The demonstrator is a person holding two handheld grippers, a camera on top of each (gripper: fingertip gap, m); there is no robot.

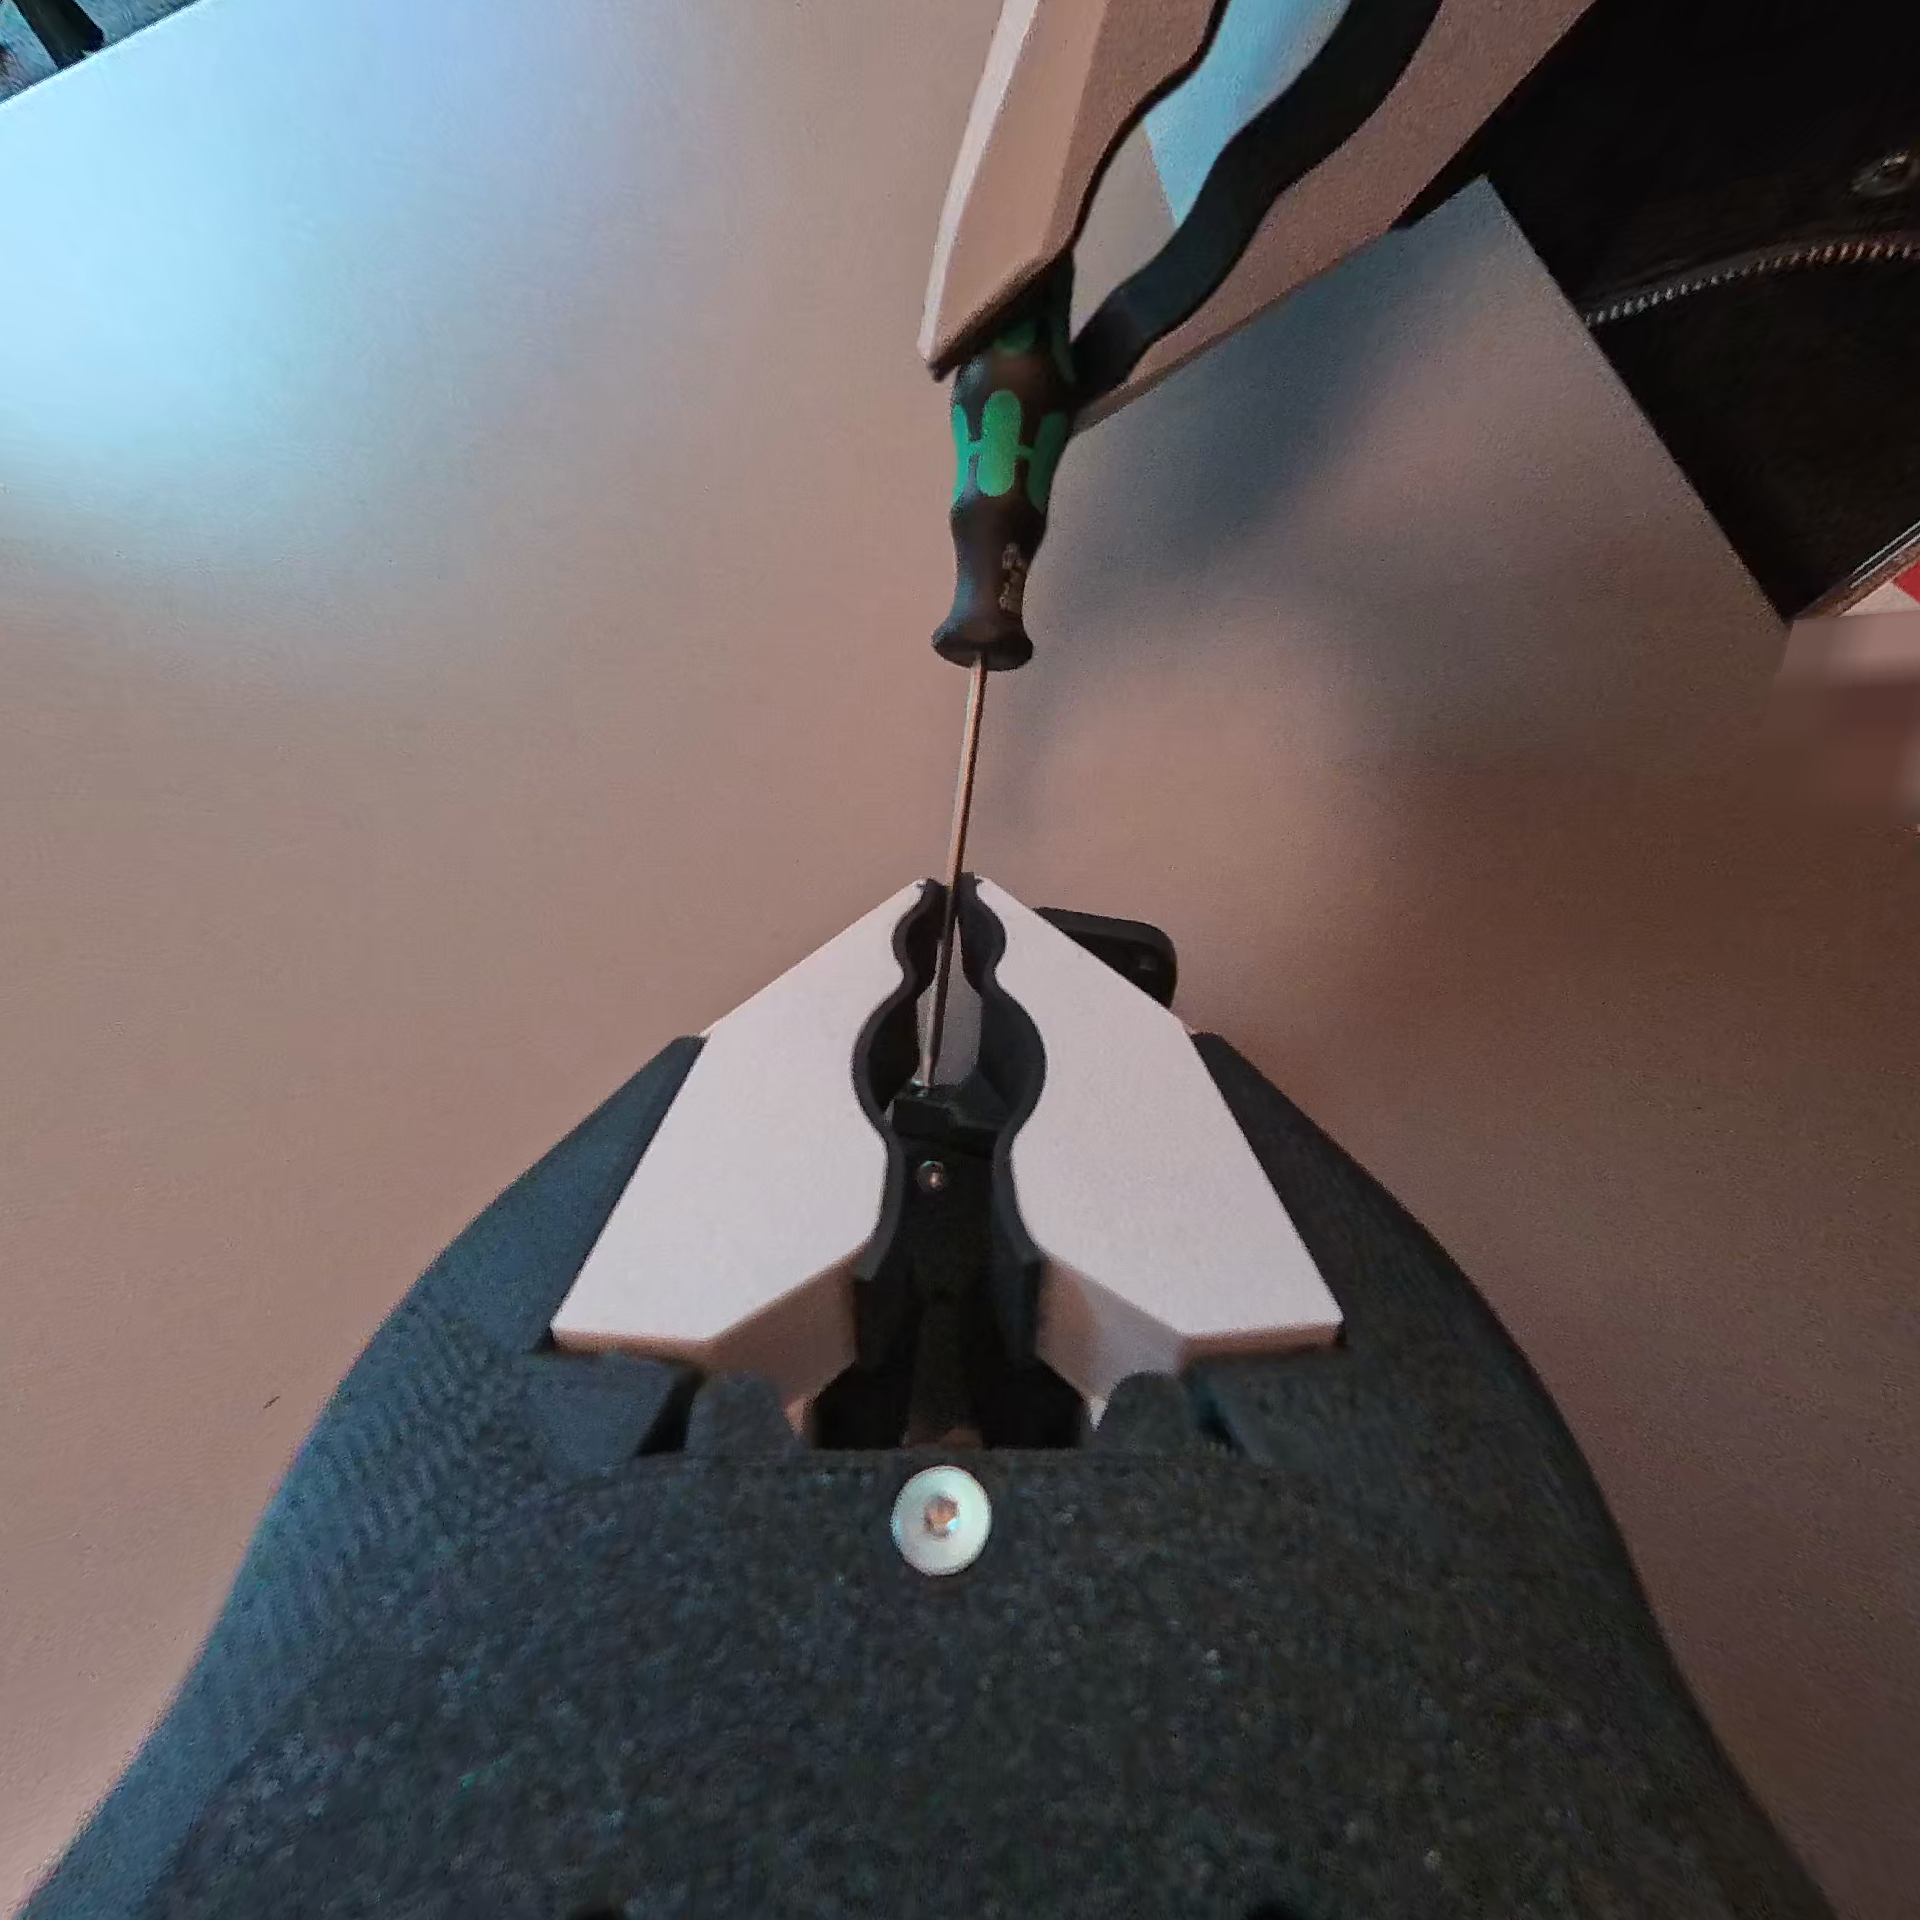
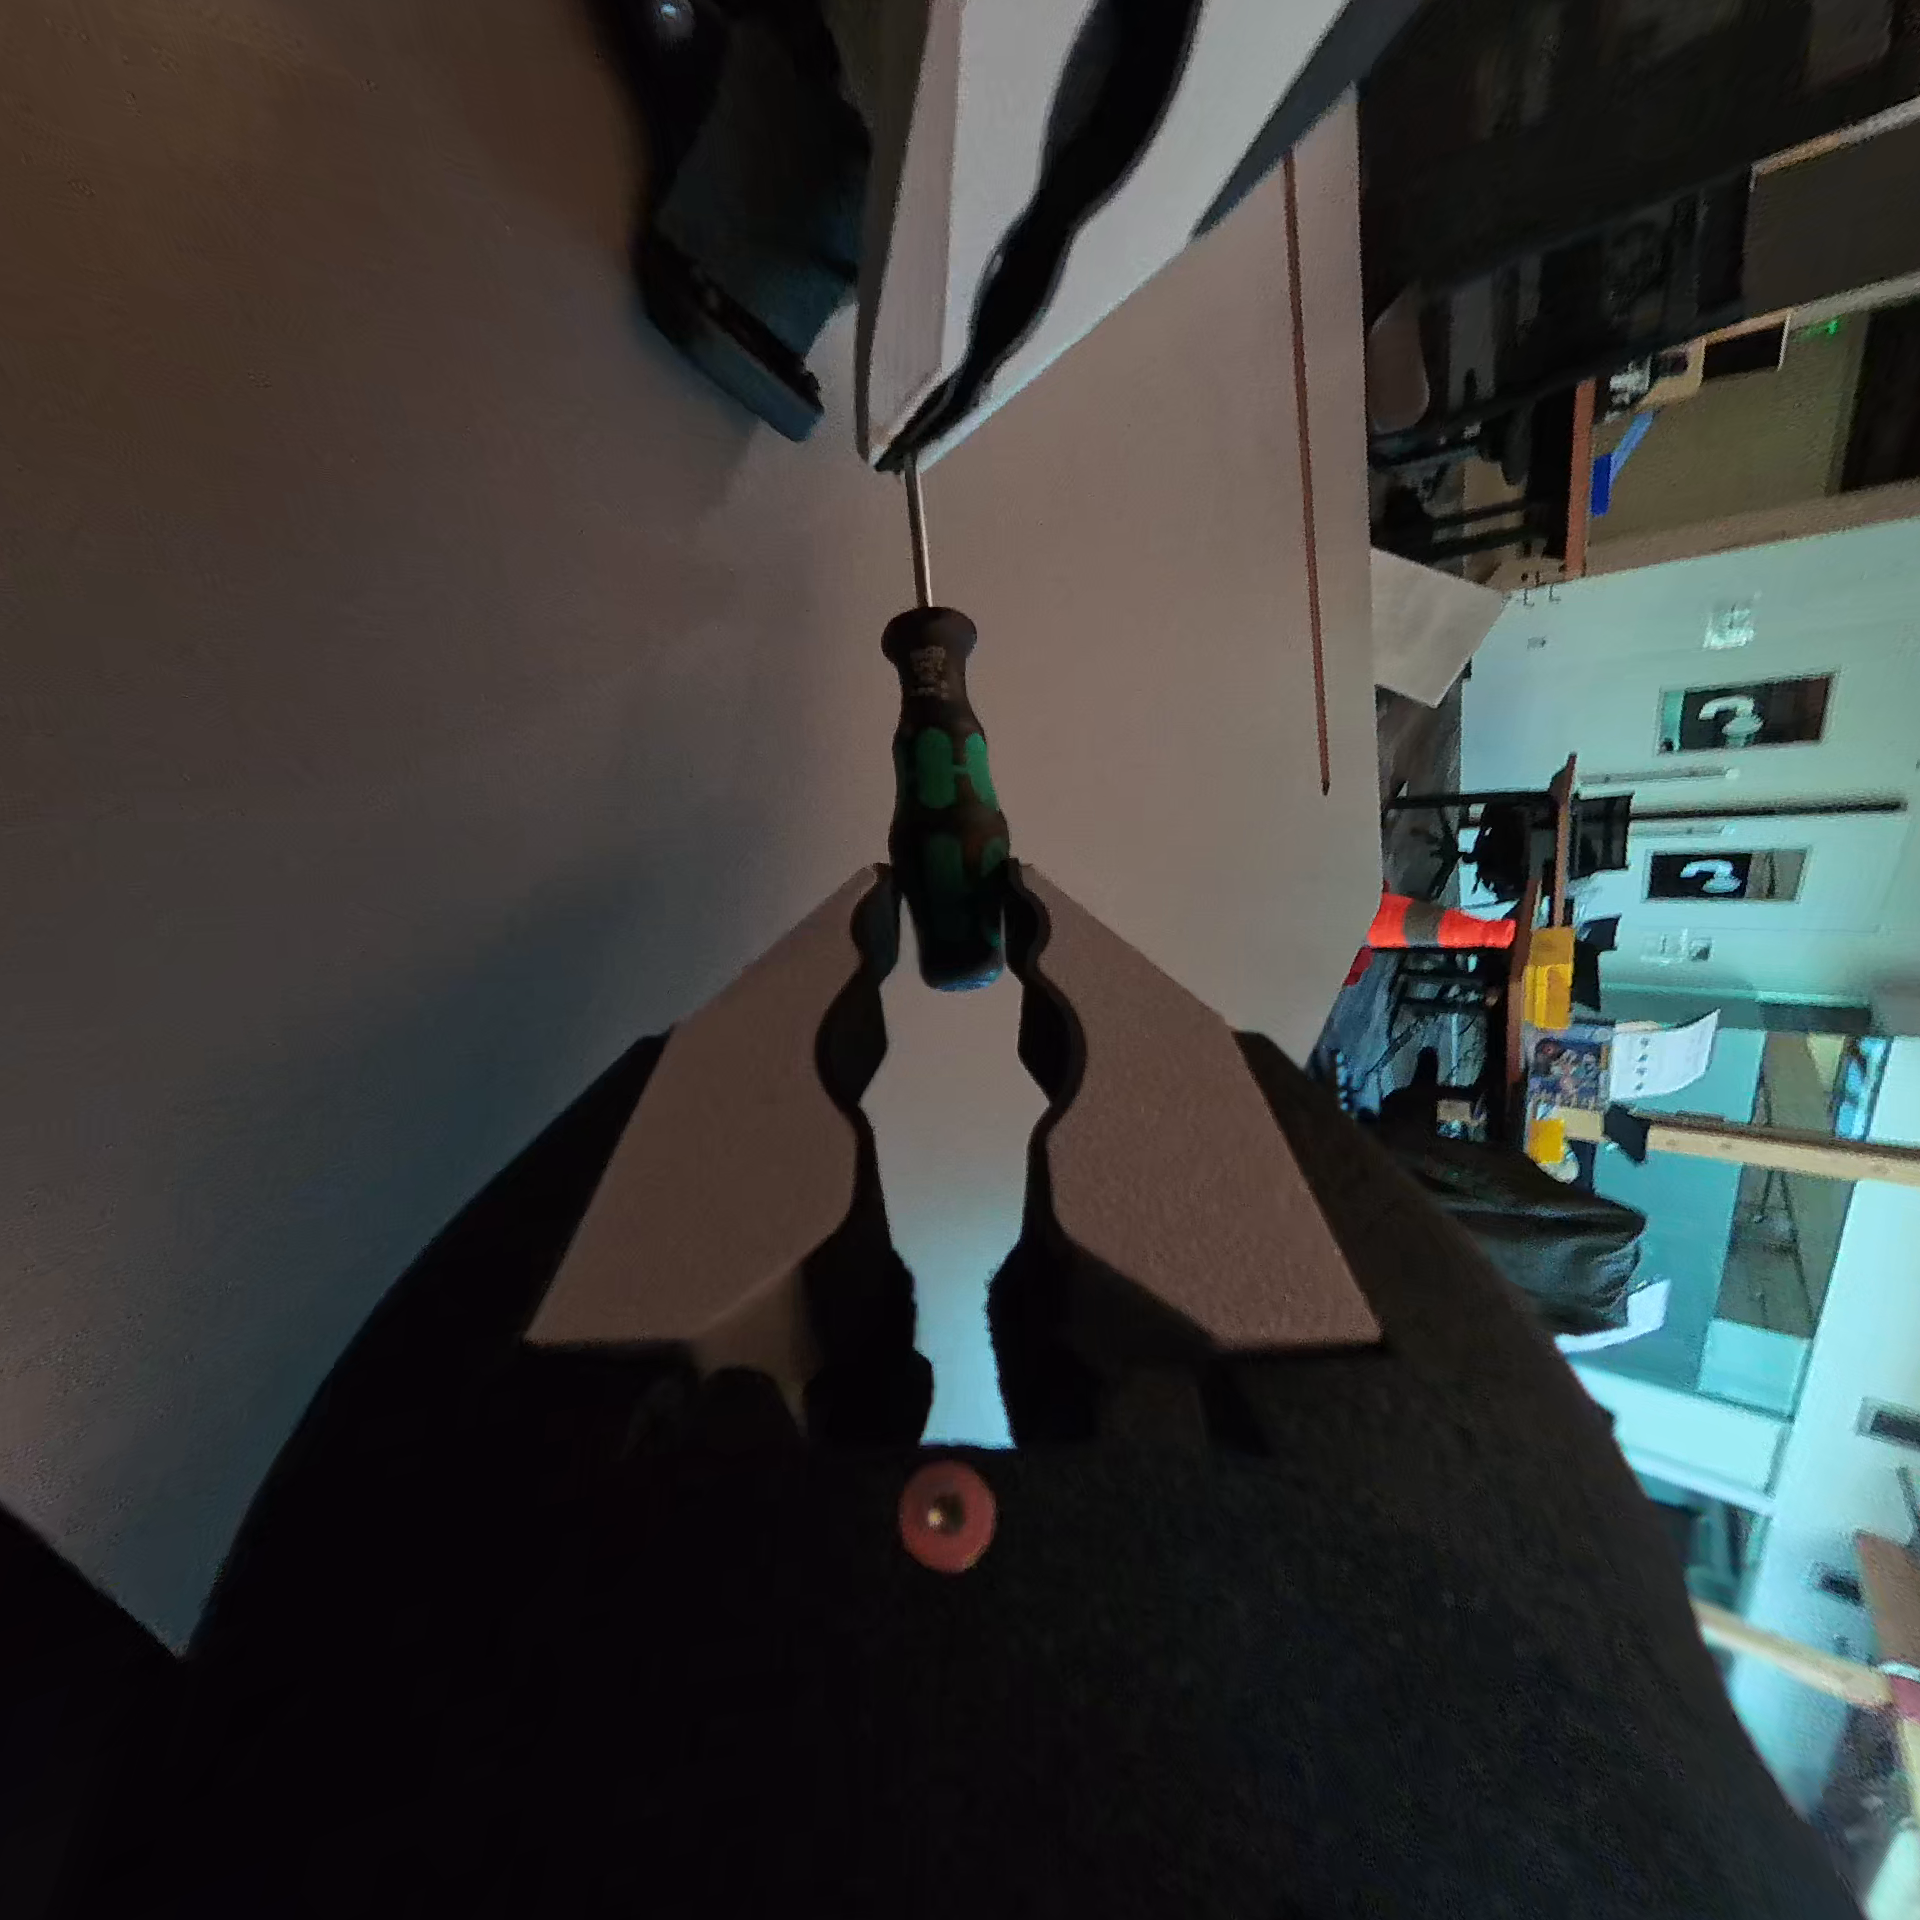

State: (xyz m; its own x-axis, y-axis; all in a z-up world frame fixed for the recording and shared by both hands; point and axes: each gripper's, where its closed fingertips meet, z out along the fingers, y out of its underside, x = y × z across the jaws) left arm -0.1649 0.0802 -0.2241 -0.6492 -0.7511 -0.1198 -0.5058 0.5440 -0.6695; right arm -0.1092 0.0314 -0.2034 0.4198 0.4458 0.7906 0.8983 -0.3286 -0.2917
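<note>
1. The left gripper (image 1: 948, 894) has its two pale fingers brought together at the tips, pinching the thin metal shaft of a screwdriver (image 1: 1000, 488). The shaft runs back between the fingers towards the gripper's body. It ends at a small black block (image 1: 940, 1127) in the hollow there (whether the tip touches the block I cannot tell).
2. The right gripper (image 2: 951, 883) is clamped on the other end of the same tool. The black-and-green handle sits between its fingertips, with the butt just inside the jaws and the rest sticking out ahead.
3. So the screwdriver is held at both ends, bridging the gap between the two grippers. They face each other tip to tip along its length. It looks to be clear of the white table (image 1: 416, 727) below it, though neither view shows the gap plainly.
4. Just behind the left gripper's right-hand finger, a dark, rounded black object (image 1: 1127, 951) lies on the table, mostly hidden by that finger. In the right wrist view it appears beside the left gripper, on the far side from the room.
5. Beyond the right gripper, at the table's edge, is a black zipped bag (image 1: 1714, 364).
6. Off to the right gripper's right, past the table edge, are shelves and clutter with an orange cone (image 2: 1439, 925) among them, well away from both grippers.
</note>
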